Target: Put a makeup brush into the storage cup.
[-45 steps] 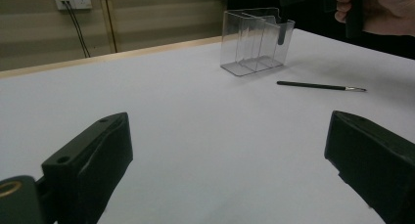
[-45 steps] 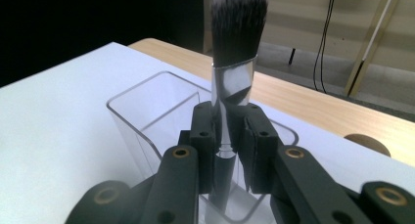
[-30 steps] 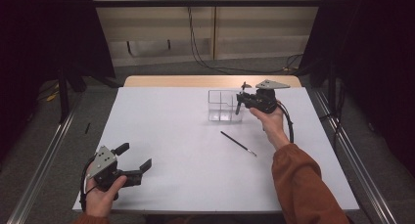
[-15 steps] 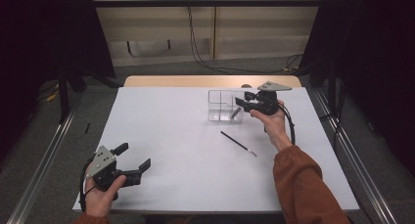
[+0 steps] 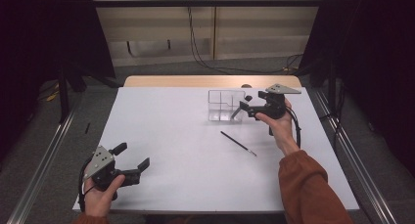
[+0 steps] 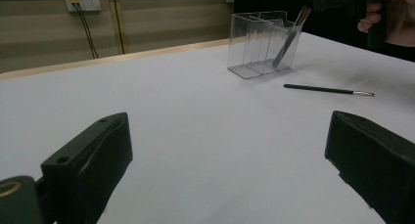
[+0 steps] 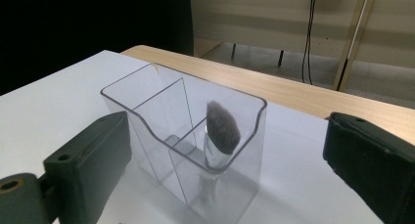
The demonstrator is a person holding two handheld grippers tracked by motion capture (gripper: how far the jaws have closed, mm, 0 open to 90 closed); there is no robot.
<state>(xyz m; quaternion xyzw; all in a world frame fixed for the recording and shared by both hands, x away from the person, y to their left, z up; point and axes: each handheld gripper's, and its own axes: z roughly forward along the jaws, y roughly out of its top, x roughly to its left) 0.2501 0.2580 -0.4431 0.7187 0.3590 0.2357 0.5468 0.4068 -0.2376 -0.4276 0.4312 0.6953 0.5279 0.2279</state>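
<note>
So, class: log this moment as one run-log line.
right gripper: open, jaws just opened | makeup brush: released, leaning in clear organizer | thin brush: on table | left gripper: open, idle

Clear glossy plastic organizer (image 7: pixel 186 136), soft-bristled brush (image 7: pixel 222 128) with shiny metal ferrule, matt white table (image 5: pixel 171 131).

place: lab | cues: black curtains (image 5: pixel 49 33); white table (image 5: pixel 171 136); rail (image 5: pixel 39 160)
</note>
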